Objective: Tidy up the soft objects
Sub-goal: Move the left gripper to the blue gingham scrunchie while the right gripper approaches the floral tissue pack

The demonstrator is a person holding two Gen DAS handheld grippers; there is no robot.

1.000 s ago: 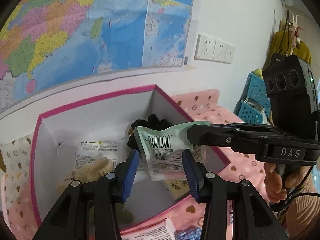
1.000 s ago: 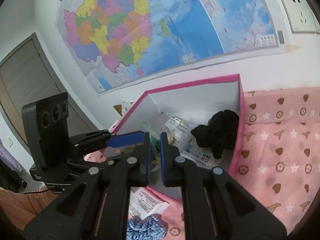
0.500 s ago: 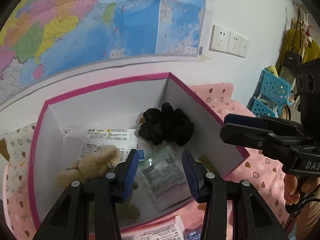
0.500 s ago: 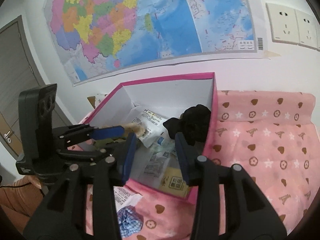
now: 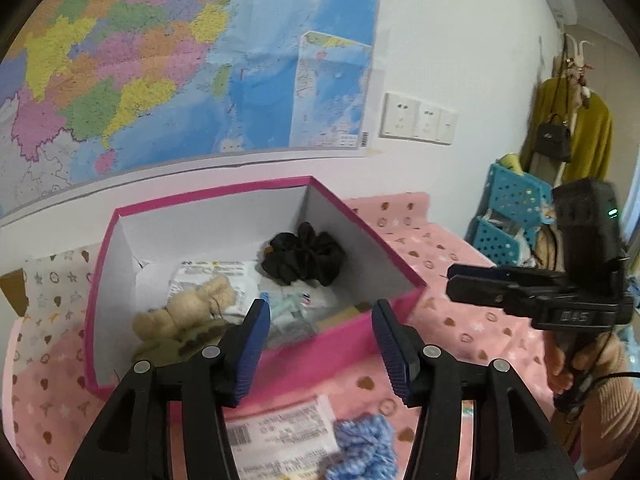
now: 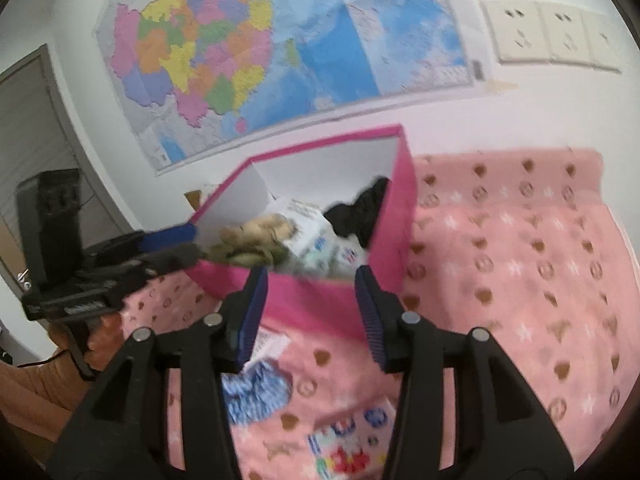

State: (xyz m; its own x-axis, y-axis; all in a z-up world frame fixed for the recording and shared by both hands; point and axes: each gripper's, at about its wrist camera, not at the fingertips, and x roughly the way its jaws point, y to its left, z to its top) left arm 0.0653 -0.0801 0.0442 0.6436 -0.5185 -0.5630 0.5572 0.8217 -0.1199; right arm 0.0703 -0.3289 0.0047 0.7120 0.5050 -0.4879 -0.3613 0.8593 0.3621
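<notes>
Since a second ago, my right gripper (image 6: pixel 310 312) has let the pale green packet (image 5: pixel 290 312) fall into the pink box (image 5: pixel 256 190) and pulled back toward me; my left gripper (image 5: pixel 318 344) has drawn back too. Both now hang with jaws wide and nothing between them, just short of the box's near wall.

Inside the box, the packet lies near the front, beside a beige plush toy (image 5: pixel 188 308) on its left, with a black scrunchie (image 5: pixel 304 258) in the far right corner and white packets under them.

On the pink blanket (image 6: pixel 520 272) on the near side of the box, I see a blue-and-white scrunchie (image 6: pixel 256 396), a white labelled packet (image 5: pixel 280 434) to its left and a colourful printed packet (image 6: pixel 352 440) to its right.

I judge one drop finished and the next pickup due. I'd lower the right gripper onto the blue-and-white scrunchie, pinch its bulk and lift it clear of the rim.
</notes>
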